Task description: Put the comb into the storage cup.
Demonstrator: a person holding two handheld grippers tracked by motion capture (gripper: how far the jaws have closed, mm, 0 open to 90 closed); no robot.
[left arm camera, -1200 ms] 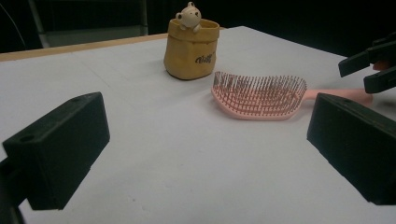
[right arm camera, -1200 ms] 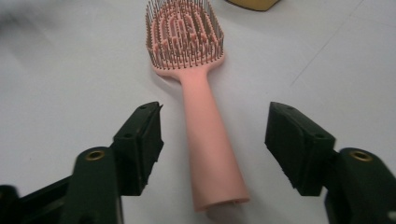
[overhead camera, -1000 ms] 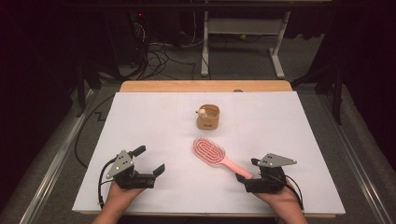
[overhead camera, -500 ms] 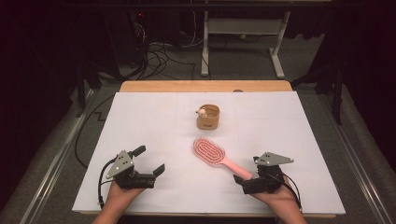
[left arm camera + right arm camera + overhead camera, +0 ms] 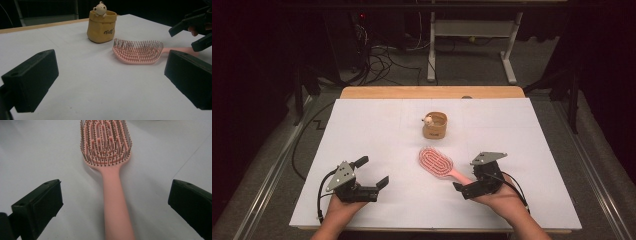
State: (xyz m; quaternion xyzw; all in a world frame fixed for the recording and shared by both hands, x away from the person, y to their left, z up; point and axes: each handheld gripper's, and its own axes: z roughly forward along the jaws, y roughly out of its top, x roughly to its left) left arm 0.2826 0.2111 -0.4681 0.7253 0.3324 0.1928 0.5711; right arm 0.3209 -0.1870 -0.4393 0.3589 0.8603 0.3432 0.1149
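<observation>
A pink hairbrush (image 5: 436, 161) lies bristles up at the middle of the white table, its handle (image 5: 113, 202) pointing to the near right. My right gripper (image 5: 467, 179) stands open over the handle's end. Its jaws have just been opening, and the handle lies between them without either pad pressing on it (image 5: 113, 203). At the near left my left gripper (image 5: 372, 171) rests open with nothing between its fingers (image 5: 107, 82). Beyond the brush stands a tan pot with a small bear on its rim (image 5: 435, 125), (image 5: 101, 23).
The white sheet (image 5: 377, 125) covers the table; a wooden edge (image 5: 432, 92) runs along its far side. Cables and a metal stand's legs lie on the floor beyond. The right gripper (image 5: 193, 27) shows at the upper right of the left gripper view.
My right gripper has slid left and a little forward along the brush handle, and its jaws stand wider. The left gripper, brush and pot have kept still.
</observation>
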